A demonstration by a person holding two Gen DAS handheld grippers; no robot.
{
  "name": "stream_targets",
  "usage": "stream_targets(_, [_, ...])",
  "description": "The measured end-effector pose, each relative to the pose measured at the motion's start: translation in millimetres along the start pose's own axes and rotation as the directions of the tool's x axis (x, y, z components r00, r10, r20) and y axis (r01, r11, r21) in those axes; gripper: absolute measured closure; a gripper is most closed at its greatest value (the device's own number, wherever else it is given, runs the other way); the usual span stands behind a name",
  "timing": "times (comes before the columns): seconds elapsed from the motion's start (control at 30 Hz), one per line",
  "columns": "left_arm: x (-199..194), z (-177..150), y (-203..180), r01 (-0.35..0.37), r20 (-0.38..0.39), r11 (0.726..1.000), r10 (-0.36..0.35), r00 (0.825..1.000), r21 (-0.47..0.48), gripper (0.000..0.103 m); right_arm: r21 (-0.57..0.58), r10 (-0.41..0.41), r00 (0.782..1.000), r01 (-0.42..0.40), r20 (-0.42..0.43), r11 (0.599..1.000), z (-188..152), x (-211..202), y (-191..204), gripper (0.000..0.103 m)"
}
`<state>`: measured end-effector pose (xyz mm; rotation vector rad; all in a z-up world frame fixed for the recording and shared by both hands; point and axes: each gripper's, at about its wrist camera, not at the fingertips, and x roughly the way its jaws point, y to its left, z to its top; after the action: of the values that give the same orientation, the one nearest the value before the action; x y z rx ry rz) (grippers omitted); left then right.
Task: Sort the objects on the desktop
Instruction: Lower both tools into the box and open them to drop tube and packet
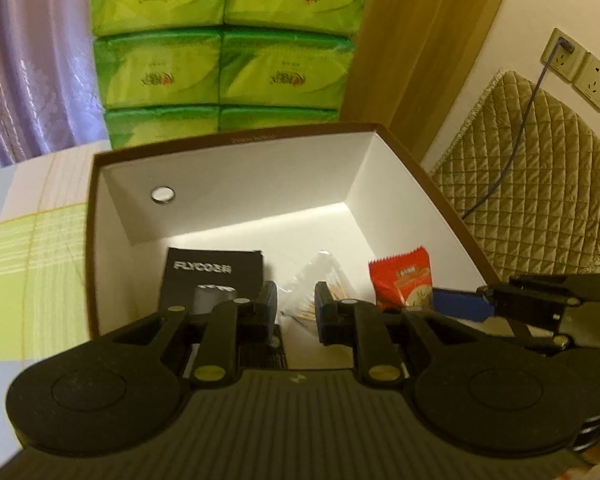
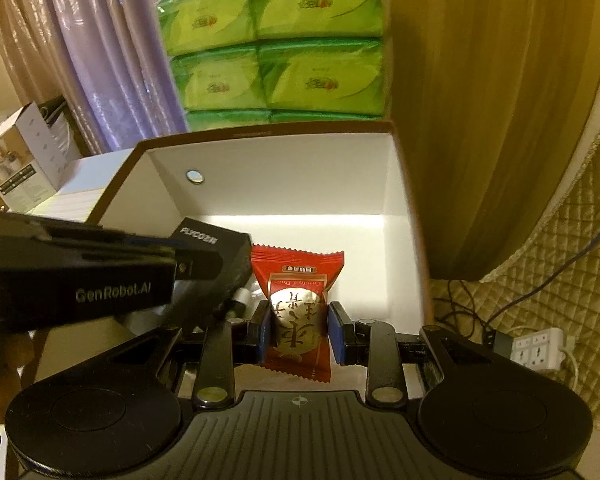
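Red snack packet [image 2: 298, 312] clamped between right claw [image 2: 299, 334] pads, inside the box [image 2: 268, 160]; left claw [image 1: 296, 308] apart.

1 brown box [image 1: 428, 184], white inside. In it: 1 black FLYCO carton [image 1: 210, 276], 1 red snack packet [image 2: 300, 308], 1 clear bag of toothpicks [image 1: 320, 280]. Behind: 6 green tissue packs [image 1: 160, 68] visible. 2 tools [image 1: 296, 316].

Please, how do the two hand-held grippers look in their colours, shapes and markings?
Both look alike. The left hand-held gripper and the right hand-held gripper are matte black, with two round discs, a ribbed plate between them, brass-coloured pivot pins and blue pads on the fingers. The left one's side reads "GenRobot.AI" in white. No cables show.
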<state>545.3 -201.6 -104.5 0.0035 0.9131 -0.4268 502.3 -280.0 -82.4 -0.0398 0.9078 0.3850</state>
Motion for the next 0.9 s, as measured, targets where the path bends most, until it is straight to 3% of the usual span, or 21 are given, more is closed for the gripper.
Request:
stream_targets(0.23, [-15,5,6,-0.094,0.025,0.995,0.093,0.995,0.027,0.086,-0.002,0.028,1.0,-0.028,-0.008,1.0,0,5,11,0.076])
stream_targets(0.43, [-25,4,16,-0.119,0.029,0.993,0.119,0.993,0.006,0.082,0.0,0.054,0.998,-0.054,0.039,0.999,2,6,18,0.074])
stream_targets(0.5, [-29,3,19,-0.119,0.031,0.993,0.119,0.992,0.0,0.08,0.008,0.054,0.998,-0.054,0.036,0.998,1,5,19,0.059])
stream_targets(0.6, [-37,-1,19,-0.126,0.041,0.992,0.126,0.991,0.006,0.074,0.007,0.05,0.998,-0.05,0.047,0.999,-2,-2,19,0.046])
stream_targets(0.83, [-50,-11,18,-0.128,0.046,0.992,0.128,0.991,0.004,0.064,0.001,0.059,0.998,-0.059,0.038,0.998,-12,-16,21,0.03])
stream_targets(0.9, [-56,-13,16,-0.134,0.055,0.991,0.134,0.99,0.009,0.057,-0.004,0.055,0.997,-0.055,0.046,0.998,-16,-21,23,0.024])
